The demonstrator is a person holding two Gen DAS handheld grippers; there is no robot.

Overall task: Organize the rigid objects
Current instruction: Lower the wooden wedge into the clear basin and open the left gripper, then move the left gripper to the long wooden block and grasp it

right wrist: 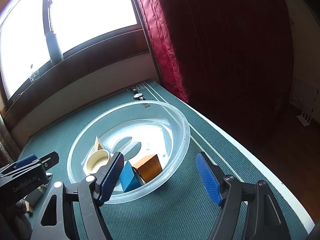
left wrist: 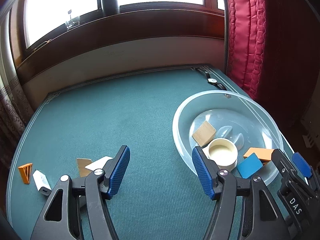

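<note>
A clear plastic bowl point(left wrist: 180, 118) point(right wrist: 186, 140) stands on the green table mat at the right. Inside lie a tan wooden block point(left wrist: 204, 133), a cream round cup point(left wrist: 223, 154) point(right wrist: 98, 160), a blue block point(left wrist: 250, 166) point(right wrist: 129, 177) and an orange block point(left wrist: 260, 153) point(right wrist: 149, 167). My left gripper point(left wrist: 161, 172) is open over bare mat left of the bowl, with nothing between its pads. My right gripper point(right wrist: 160, 177) is open at the bowl's near rim, holding nothing; one of its fingers point(left wrist: 301, 164) shows in the left wrist view.
On the mat at the left lie an orange triangular piece point(left wrist: 26, 172), a white charger point(left wrist: 41, 182), a tan wooden piece point(left wrist: 83, 166) and a white flat piece point(left wrist: 99, 163). A wristwatch point(left wrist: 212, 81) point(right wrist: 138, 95) lies at the far corner. A red quilted curtain point(left wrist: 246, 36) hangs along the right edge.
</note>
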